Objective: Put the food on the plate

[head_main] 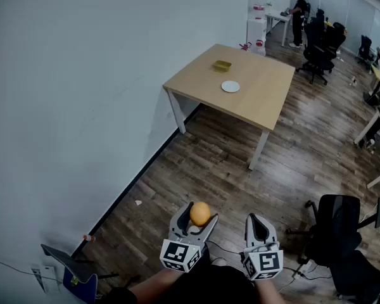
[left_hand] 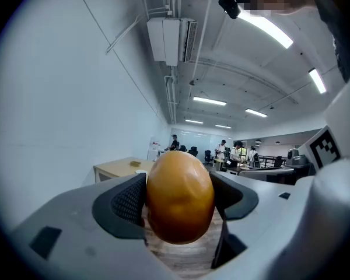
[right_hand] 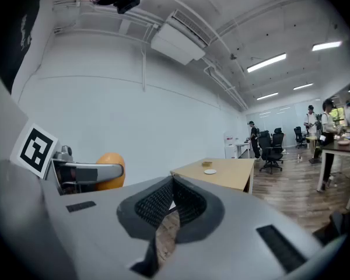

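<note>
An orange round fruit point(head_main: 200, 213) sits between the jaws of my left gripper point(head_main: 199, 216), which is shut on it and held over the wooden floor, far from the table. The left gripper view shows both dark pads pressing the fruit point(left_hand: 180, 196) from either side. My right gripper point(head_main: 256, 225) hangs beside it, shut and empty, its pads meeting at the tips point(right_hand: 170, 201). A small white plate point(head_main: 230, 87) lies on the light wooden table point(head_main: 266, 97) ahead, with a yellow-green box point(head_main: 222, 65) just behind it. The fruit point(right_hand: 108, 171) and plate point(right_hand: 209, 171) also show in the right gripper view.
A white wall point(head_main: 82, 94) runs along the left, close to the table's left edge. A black office chair point(head_main: 335, 223) stands to my right. More chairs point(head_main: 320, 49) and a standing person point(head_main: 298, 16) are beyond the table. A dark stand point(head_main: 69, 265) sits at lower left.
</note>
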`<action>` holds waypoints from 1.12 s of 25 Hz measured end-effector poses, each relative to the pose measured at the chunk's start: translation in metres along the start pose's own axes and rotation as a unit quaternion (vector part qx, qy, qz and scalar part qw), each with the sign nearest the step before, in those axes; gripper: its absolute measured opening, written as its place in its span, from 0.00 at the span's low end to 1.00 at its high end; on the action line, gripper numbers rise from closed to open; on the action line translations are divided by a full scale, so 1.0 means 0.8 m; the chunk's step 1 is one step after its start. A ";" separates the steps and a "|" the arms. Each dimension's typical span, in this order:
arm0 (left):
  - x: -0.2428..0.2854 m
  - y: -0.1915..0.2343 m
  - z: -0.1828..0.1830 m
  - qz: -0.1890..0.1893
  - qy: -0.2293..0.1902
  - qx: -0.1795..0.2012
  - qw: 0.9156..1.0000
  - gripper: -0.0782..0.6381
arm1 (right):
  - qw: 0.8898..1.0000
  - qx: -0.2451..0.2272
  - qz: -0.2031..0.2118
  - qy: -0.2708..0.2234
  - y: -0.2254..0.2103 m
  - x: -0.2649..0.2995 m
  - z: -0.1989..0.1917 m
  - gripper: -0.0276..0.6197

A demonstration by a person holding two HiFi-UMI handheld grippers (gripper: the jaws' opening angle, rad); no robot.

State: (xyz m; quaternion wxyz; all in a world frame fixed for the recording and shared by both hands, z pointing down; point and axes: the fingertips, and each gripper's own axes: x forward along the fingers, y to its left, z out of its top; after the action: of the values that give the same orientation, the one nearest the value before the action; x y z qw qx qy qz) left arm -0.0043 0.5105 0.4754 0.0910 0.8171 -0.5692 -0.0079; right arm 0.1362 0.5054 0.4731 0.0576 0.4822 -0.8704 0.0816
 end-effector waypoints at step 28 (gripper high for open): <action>0.302 0.250 0.030 -0.035 0.026 -0.036 0.998 0.58 | 0.997 -0.008 -0.059 0.051 -0.113 0.367 0.063 0.14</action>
State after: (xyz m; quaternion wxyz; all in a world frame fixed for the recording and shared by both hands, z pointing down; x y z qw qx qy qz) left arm -0.1082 0.2150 0.5049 0.1349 0.8328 -0.5368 -0.0110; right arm 0.0563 0.2045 0.4842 0.1102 0.5273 -0.8370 0.0959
